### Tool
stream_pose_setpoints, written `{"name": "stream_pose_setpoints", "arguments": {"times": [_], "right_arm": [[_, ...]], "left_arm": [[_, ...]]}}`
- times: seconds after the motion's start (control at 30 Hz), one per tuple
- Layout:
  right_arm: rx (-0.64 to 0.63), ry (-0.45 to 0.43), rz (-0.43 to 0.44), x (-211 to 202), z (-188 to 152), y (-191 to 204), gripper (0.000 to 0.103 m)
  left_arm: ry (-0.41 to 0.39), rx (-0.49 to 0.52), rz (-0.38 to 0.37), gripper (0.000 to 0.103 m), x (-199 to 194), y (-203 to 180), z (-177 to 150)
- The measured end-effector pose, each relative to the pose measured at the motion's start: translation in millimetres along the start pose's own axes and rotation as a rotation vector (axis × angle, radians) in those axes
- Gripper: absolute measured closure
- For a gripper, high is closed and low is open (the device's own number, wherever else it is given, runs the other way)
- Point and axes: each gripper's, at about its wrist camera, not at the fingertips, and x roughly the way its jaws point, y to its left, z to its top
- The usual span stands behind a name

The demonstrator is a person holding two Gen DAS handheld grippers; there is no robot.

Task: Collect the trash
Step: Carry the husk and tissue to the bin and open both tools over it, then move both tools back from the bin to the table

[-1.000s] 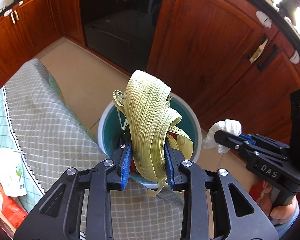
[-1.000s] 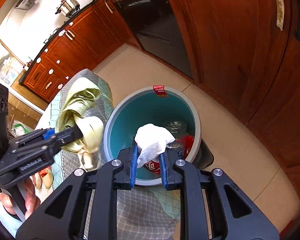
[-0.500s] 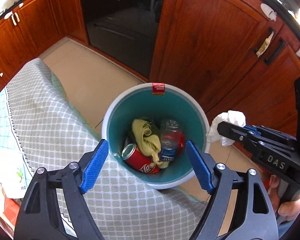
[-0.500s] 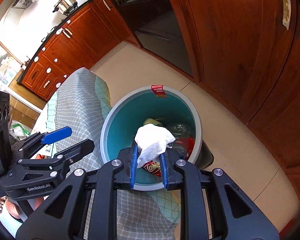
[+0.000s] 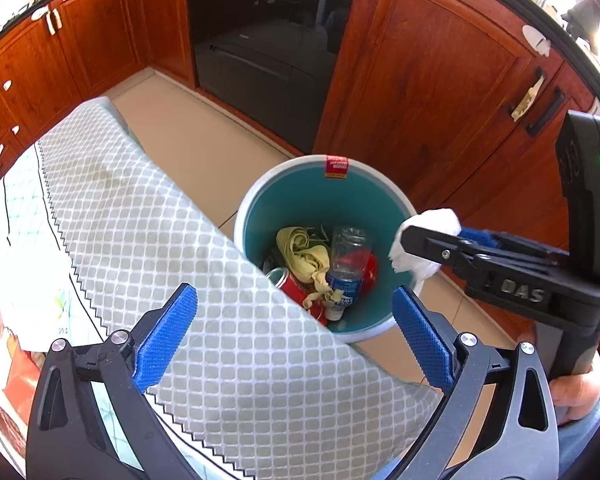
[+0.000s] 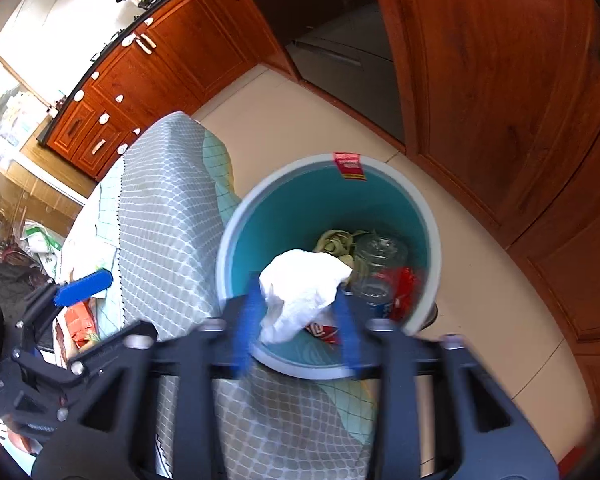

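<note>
A grey bin (image 5: 259,196) with a teal inside stands on the floor beside the table. In it lie a yellow-green corn husk (image 5: 300,252), a clear plastic bottle (image 5: 348,264) and a red can (image 5: 289,284). My left gripper (image 5: 293,336) hangs over the table's cloth edge, its jaws opening wide with nothing between them. My right gripper (image 6: 297,328) is above the bin (image 6: 380,168), blurred, its jaws opening. A crumpled white tissue (image 6: 300,292) hangs loose between its blue pads. The tissue (image 5: 424,240) also shows at the bin's right rim.
A grey checked cloth (image 5: 159,220) covers the table left of the bin. Wooden cabinets (image 5: 440,100) and a dark oven (image 5: 267,52) stand close behind it across a beige floor. Packets (image 6: 79,320) lie on the table's far left. A person's hand (image 5: 580,392) holds the right gripper.
The left gripper let go of the corn husk, which dropped into the bin, then opened wide and drew back. The right gripper's jaws spread apart around the tissue.
</note>
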Motion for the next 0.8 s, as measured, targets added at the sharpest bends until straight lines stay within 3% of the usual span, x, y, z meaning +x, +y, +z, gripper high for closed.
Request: {"name": "stream_pose_setpoints", "arguments": {"times": [0.03,0.17,0.47,0.8], "right_arm": [[0.002,-0.009,0.008,-1.1,0.6,2.5,0.024],[0.024,-0.002,0.027,-1.7,4.8,9.8,0.018],[0.035,0.019,-0.001,-4.2,-3.5,27.4,0.018],[-0.039,0.000,-0.027,-17.3,-14.4,68.4,0.018]], "left_arm": [[-0.002,-0.006,-0.001,0.004,-4.7,0.9,-1.3],[-0.017,-0.033,-0.002,0.004,-15.8,11.9,-8.4],[-0.049,-0.113,0.006,0.004,-40.6,45.7,-27.1],[-0.090,-0.156,-0.004,0.004,-65.6,69.1,-50.4]]}}
